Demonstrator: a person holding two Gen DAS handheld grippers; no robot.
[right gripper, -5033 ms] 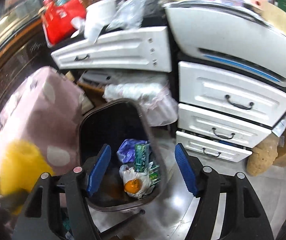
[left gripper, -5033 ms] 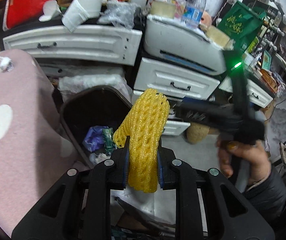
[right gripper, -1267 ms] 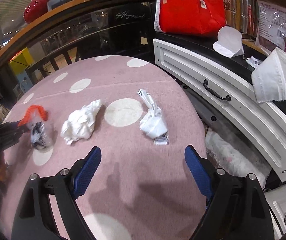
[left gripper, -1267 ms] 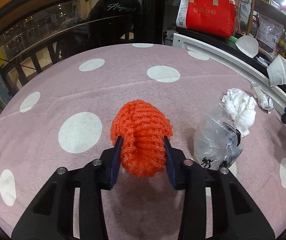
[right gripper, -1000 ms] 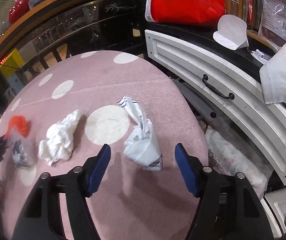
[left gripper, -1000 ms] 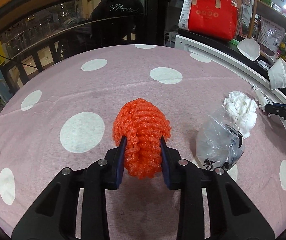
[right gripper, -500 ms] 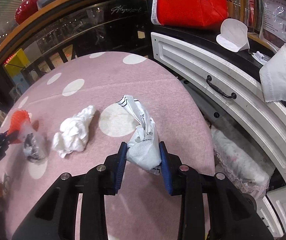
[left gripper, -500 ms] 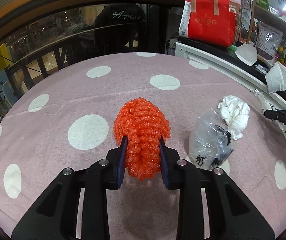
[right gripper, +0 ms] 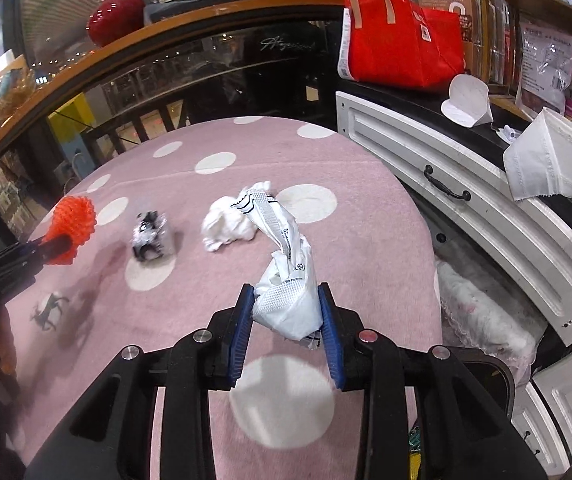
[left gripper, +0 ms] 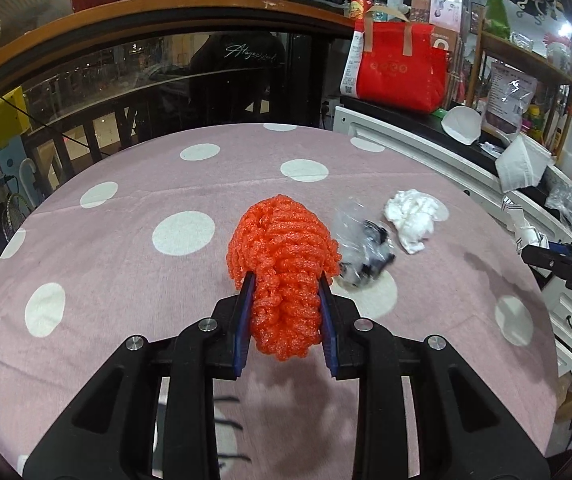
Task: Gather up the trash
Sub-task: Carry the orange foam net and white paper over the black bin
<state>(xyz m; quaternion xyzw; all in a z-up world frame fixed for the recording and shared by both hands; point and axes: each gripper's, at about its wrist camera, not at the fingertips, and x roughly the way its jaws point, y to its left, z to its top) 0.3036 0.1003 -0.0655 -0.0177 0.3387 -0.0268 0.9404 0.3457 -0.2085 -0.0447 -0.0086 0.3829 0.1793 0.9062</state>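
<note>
Trash is in both claws: my left claw (left gripper: 285, 312) pinches the orange foam net (left gripper: 283, 264), my right claw (right gripper: 286, 326) has just been closing and now clamps the crumpled white wrapper (right gripper: 286, 280), both a little above the polka-dot desk (left gripper: 125, 280). To do this carry well, I judge I should keep both grips firm, since foam and wrapper are soft and could slip, and lift clear before swinging toward the dark bin (right gripper: 498, 376), whose rim shows at the desk's right edge. Left on the desk are a clear plastic bag (left gripper: 360, 248) and a white tissue wad (left gripper: 414, 216), close together. White drawers (right gripper: 466, 208) crowd the right side, so the swing needs a tight path.
</note>
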